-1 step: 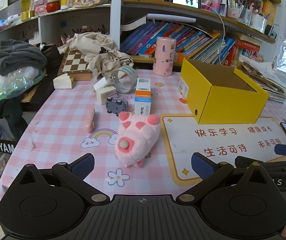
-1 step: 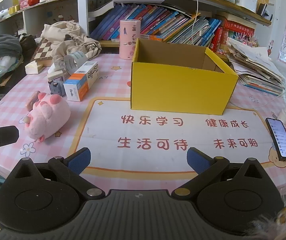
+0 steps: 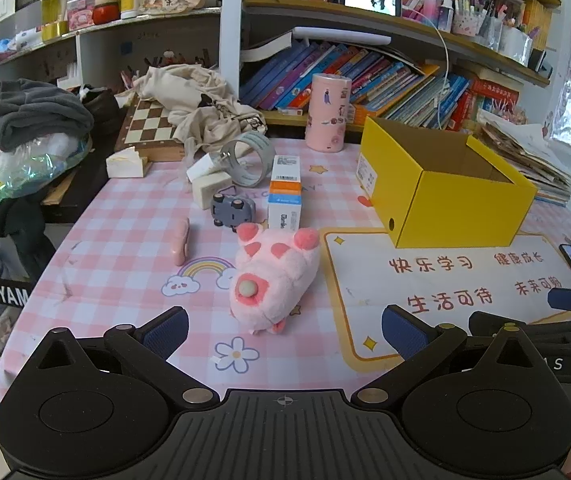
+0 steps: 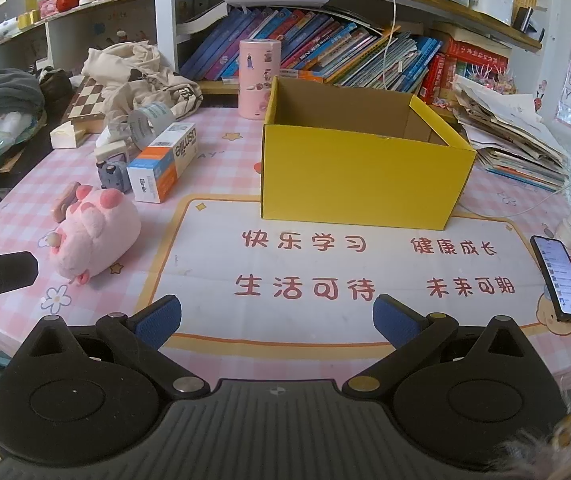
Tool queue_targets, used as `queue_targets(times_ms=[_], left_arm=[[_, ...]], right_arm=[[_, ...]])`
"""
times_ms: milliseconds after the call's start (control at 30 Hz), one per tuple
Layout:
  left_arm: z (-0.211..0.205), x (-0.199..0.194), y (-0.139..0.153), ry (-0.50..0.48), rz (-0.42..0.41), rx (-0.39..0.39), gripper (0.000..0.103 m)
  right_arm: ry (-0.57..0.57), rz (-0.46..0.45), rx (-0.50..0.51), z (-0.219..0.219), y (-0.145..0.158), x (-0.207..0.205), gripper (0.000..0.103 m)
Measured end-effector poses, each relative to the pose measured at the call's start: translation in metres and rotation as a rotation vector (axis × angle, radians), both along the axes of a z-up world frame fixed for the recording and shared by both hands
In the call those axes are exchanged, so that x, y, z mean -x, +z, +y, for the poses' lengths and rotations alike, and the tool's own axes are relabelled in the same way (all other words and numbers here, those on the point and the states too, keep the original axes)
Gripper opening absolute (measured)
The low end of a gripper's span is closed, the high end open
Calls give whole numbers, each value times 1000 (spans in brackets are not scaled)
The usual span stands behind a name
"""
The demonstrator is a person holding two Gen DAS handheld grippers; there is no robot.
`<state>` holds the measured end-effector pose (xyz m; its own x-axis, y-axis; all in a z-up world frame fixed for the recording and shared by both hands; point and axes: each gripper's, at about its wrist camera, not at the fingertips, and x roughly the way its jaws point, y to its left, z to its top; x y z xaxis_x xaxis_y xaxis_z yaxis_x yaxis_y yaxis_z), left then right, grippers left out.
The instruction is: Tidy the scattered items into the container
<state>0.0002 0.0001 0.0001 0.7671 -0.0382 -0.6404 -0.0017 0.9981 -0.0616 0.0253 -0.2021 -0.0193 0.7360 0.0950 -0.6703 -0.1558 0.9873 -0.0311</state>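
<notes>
Yellow box, pink plush pig, grey toy car, pink-white checked surface, brown-cream chessboard.

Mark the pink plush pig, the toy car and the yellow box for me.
pink plush pig (image 3: 275,280), left wrist view, on its pink back.
toy car (image 3: 231,210), left wrist view, on its grey underside.
yellow box (image 4: 359,176), right wrist view, on its front wall.

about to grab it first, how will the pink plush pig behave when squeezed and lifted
The pink plush pig looks soft and fluffy, so it will probably squash between the pads and feel light. Lying on its side on the tablecloth, it seems unlikely to roll or break.
</notes>
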Motion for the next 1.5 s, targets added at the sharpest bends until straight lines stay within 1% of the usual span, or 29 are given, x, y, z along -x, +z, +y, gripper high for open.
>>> queue_targets(times_ms=[233,1500], left_arm=[[-1,0,0,-4,15,-1,103],[8,-1,-1,1,19,11,103]], right_arm=[[1,1,3,0,0,3,103],[9,14,-2,3,-2,-1,103]])
